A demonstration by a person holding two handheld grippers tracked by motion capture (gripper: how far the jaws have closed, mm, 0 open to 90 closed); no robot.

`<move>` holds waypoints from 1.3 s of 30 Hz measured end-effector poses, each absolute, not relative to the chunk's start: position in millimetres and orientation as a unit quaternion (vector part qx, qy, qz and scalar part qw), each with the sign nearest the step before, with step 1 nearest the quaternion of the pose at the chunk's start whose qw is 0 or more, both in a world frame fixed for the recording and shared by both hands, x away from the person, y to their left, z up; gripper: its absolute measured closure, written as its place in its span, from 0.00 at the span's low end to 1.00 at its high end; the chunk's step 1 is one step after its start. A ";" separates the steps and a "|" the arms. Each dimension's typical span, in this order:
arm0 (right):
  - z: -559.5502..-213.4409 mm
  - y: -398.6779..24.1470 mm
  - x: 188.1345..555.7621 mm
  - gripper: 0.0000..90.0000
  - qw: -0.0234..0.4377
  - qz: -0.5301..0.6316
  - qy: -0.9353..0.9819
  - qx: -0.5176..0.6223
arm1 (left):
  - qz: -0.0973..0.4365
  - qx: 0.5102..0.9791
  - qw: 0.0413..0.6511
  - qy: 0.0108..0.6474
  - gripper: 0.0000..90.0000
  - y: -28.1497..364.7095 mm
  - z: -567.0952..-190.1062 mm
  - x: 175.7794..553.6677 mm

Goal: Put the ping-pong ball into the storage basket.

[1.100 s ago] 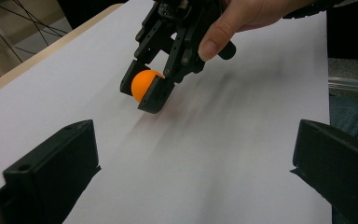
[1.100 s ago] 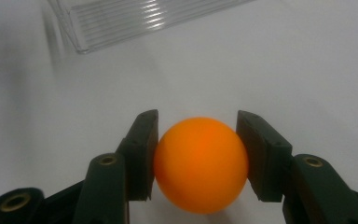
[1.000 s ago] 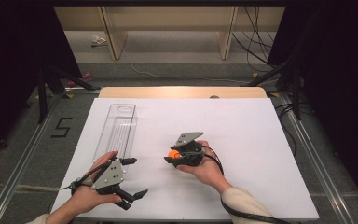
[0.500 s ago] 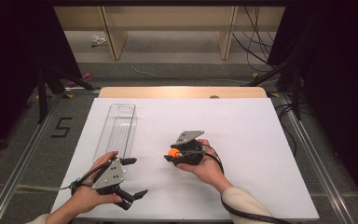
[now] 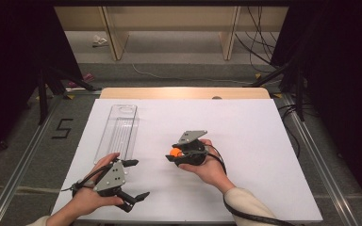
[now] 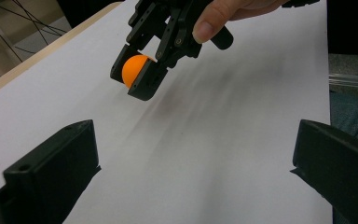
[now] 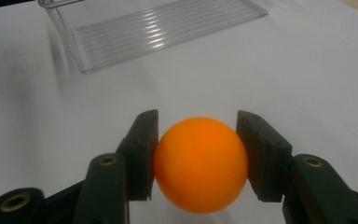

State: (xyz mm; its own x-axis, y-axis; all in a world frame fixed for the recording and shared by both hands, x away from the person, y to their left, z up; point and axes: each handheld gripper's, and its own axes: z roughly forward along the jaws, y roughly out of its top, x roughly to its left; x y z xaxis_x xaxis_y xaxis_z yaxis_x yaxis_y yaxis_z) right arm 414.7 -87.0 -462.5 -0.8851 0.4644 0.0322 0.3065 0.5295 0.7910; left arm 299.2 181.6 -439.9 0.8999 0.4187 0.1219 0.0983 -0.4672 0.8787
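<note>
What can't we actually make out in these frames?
- Underside of the orange ball, right gripper view: cut off by the bottom edge; lifted or touching the table can't be told.
- Clear plastic tray, right gripper view: far end cut off by the top edge.
- Left gripper, left gripper view: jaw bases cut off by the frame edges.
- Right gripper, high view: jaw contact on the ball too small to judge.

Laboratory recording station. A white work surface [image 5: 264,155] lies on a wooden table [image 5: 184,92] enclosed by black curtains [image 5: 14,56]. Metal rails [image 5: 306,141] run along both sides over grey carpet [image 5: 37,155], which bears a taped numeral 5 [image 5: 62,128]. Loose cables [image 5: 259,28] trail across the floor behind, near plain wooden shelving [image 5: 113,28].
</note>
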 end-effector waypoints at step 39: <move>-447.4 -89.3 421.1 0.57 0.098 0.454 0.855 0.231 | 0.162 0.844 0.489 0.151 0.00 180.9 -439.9 298.7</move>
State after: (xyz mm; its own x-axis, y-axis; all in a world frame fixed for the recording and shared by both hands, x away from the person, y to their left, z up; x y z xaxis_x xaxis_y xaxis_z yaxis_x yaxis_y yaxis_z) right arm 421.1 -89.3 -447.4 -0.8745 0.4831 0.0420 0.3058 0.4823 0.8209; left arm 298.7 180.9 -439.9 0.9024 0.4124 0.1251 0.0962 -0.4756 0.8744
